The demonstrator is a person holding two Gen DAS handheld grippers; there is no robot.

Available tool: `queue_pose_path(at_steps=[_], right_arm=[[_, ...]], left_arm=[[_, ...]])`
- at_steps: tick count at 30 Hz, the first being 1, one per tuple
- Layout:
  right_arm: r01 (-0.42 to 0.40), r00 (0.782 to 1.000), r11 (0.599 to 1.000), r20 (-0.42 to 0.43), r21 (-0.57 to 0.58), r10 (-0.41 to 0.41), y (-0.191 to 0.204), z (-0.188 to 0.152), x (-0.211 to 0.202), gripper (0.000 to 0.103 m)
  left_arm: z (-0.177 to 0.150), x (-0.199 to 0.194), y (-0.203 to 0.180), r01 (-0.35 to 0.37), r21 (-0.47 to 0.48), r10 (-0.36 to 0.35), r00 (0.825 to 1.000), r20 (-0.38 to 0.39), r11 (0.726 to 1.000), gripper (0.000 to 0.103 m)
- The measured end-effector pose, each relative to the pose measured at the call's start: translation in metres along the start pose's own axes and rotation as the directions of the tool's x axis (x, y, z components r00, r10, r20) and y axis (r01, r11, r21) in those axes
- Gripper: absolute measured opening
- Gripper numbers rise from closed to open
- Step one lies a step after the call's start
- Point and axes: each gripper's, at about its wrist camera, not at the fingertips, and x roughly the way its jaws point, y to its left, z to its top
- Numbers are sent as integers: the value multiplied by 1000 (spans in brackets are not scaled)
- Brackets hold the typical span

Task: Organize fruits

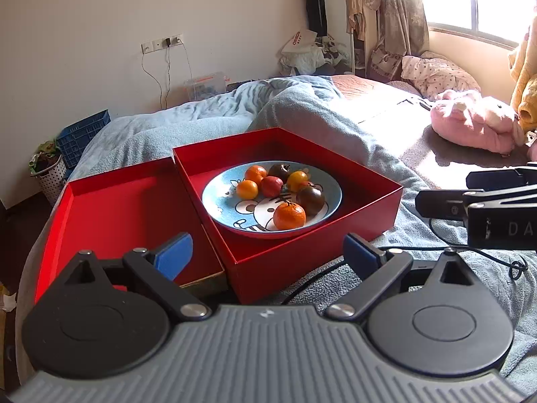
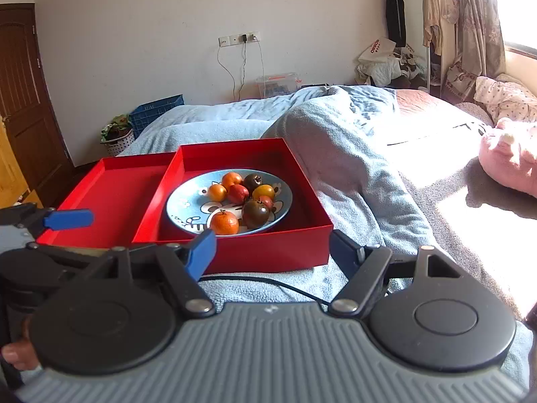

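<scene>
Left gripper (image 1: 266, 252) and right gripper (image 2: 273, 252) tilted downward, near side of red box (image 1: 315, 255), both released, nothing grasped. Fruits (image 1: 280, 189) on blue plate (image 1: 218, 206) inside box, on bed (image 1: 335, 117).

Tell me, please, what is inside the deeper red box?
The red box holds a blue cartoon plate carrying small fruits, orange, red, yellow and dark. The plate hides the box floor beneath it.

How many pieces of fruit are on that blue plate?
7, all on the plate: three along the back, two mid-left, a dark one right, an orange front. Another may hide behind.
</scene>
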Motion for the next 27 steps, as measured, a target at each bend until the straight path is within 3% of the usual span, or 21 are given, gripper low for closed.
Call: queue_pose_path(at_steps=[27], right_arm=[[5, 999, 999, -33, -37, -7, 13, -3, -2, 76]], left_arm=[[-8, 9, 7, 28, -20, -29, 999, -31, 999, 99]])
